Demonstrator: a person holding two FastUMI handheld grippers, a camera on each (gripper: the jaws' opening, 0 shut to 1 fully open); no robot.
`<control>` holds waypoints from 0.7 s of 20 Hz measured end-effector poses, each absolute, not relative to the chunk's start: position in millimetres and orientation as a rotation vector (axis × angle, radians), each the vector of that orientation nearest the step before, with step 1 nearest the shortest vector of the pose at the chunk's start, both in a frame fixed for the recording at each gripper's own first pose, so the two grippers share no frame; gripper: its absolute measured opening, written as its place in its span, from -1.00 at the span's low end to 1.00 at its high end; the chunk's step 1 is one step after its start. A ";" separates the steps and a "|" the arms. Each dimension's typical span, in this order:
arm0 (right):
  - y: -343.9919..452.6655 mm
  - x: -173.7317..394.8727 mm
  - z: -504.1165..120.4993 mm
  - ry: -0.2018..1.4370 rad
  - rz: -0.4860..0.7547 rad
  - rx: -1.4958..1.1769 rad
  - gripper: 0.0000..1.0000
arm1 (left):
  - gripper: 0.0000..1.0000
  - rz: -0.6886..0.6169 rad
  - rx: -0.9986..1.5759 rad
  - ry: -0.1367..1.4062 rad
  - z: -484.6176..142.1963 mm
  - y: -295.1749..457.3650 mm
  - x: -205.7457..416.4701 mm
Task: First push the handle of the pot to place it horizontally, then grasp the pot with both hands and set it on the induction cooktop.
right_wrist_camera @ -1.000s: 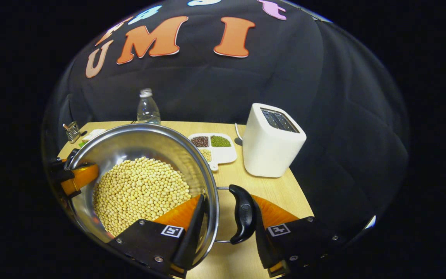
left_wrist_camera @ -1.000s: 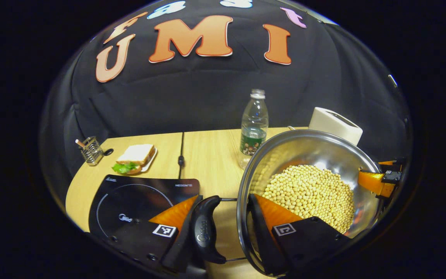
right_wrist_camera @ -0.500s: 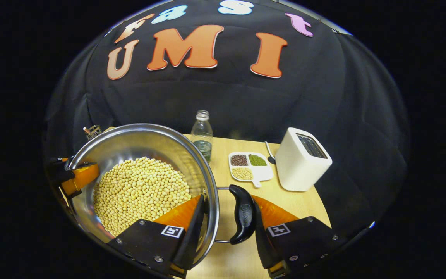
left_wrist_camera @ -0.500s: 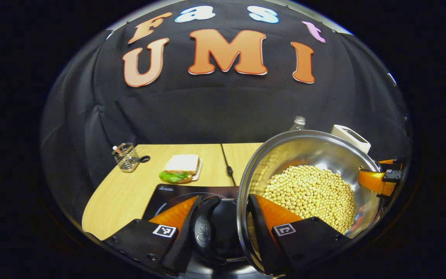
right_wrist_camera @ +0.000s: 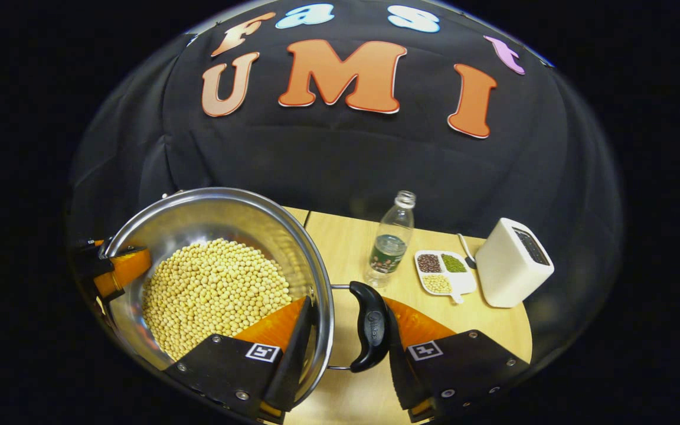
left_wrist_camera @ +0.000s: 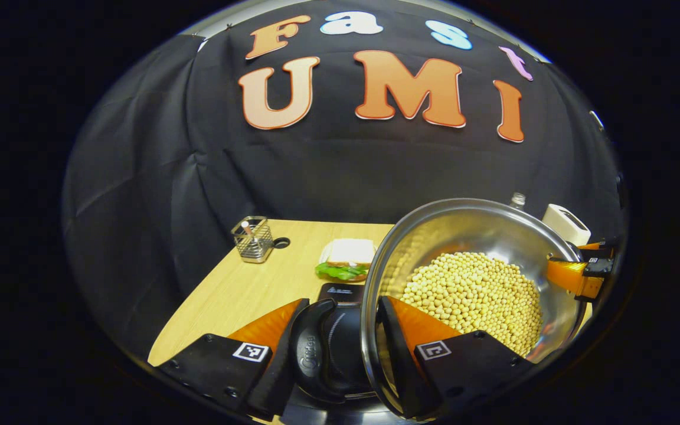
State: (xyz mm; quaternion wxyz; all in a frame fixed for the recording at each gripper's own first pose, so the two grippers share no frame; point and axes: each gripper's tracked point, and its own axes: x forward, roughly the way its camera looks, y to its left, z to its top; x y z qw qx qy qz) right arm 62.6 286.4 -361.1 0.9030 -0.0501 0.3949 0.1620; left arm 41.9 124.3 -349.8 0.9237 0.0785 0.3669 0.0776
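Observation:
A steel pot (left_wrist_camera: pixel 464 227) full of soybeans (left_wrist_camera: pixel 473 295) is held between both grippers. My left gripper (left_wrist_camera: pixel 342 303) is shut across the pot's black side handle (left_wrist_camera: pixel 310 348) and rim, one finger outside the handle, the other inside the pot. The black induction cooktop (left_wrist_camera: pixel 340 292) lies right under that handle. My right gripper (right_wrist_camera: pixel 348 306) clamps the opposite handle (right_wrist_camera: pixel 370 327) and rim of the pot (right_wrist_camera: pixel 222 215) the same way. Each gripper appears across the pot in the other's view: the right gripper (left_wrist_camera: pixel 576 274), the left gripper (right_wrist_camera: pixel 110 271). Whether the pot rests on the cooktop I cannot tell.
On the wooden table (left_wrist_camera: pixel 245 289) a sandwich on a plate (left_wrist_camera: pixel 346 260) and a wire holder (left_wrist_camera: pixel 252 239) sit behind the cooktop. To the pot's right stand a plastic bottle (right_wrist_camera: pixel 390 245), a divided dish of beans (right_wrist_camera: pixel 443 271) and a white toaster (right_wrist_camera: pixel 514 268).
Both grippers have carried the pot leftward over the table. The cooktop has slid from the left of the pot to beneath it. Bottle and toaster have fallen away to the right.

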 end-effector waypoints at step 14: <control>352.0 66.4 -418.1 0.926 0.353 -0.134 0.29 | 0.53 0.189 0.136 0.858 -409.7 187.3 46.6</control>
